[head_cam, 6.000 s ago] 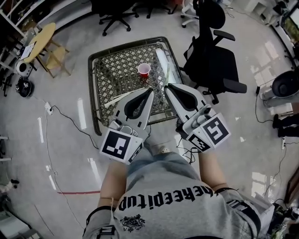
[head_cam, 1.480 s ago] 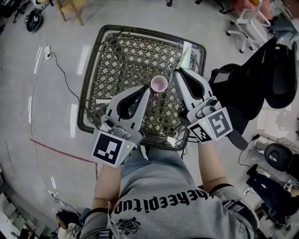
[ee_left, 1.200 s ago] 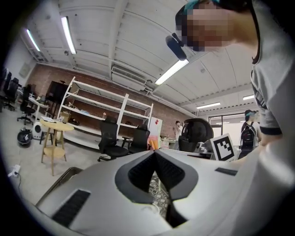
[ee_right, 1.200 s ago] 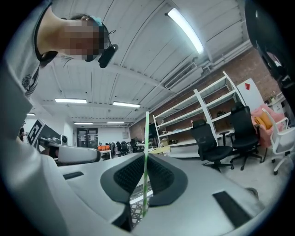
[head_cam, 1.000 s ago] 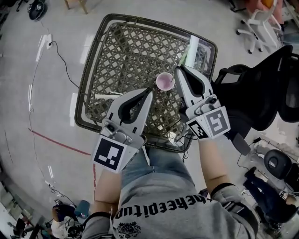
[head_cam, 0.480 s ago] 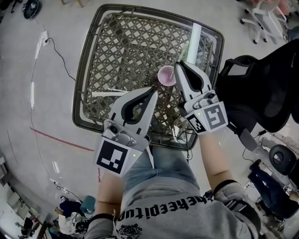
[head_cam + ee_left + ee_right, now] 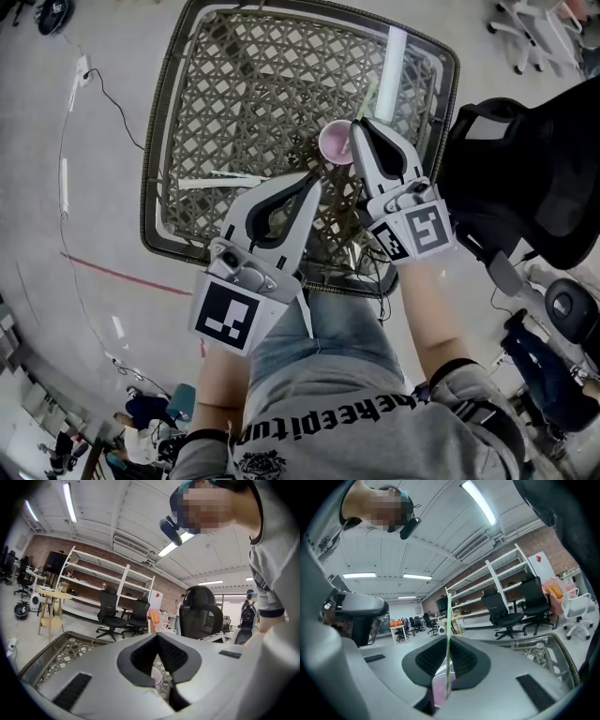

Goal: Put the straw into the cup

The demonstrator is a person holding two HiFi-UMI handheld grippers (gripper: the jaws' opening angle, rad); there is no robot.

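Note:
A pink cup (image 7: 335,142) stands upright on the wicker table (image 7: 234,84), near its right side. My right gripper (image 7: 359,126) is just to the right of the cup's rim, shut on a thin green straw (image 7: 369,96). In the right gripper view the straw (image 7: 448,616) stands upright between the jaws of my right gripper (image 7: 449,637), its lower end over the cup (image 7: 439,688). My left gripper (image 7: 315,178) hovers shut and empty just short of the cup. In the left gripper view, part of the cup (image 7: 156,680) shows through the jaw gap of my left gripper (image 7: 158,635).
A white tube (image 7: 394,56) lies along the table's right rim and a white strip (image 7: 220,180) on its left half. A black office chair (image 7: 534,150) stands close on the right. A cable (image 7: 70,112) and a red line (image 7: 112,274) mark the floor on the left.
The person has stepped in over the table. My right gripper with the straw has closed in on the cup's right rim. My left gripper has stayed shut below the cup.

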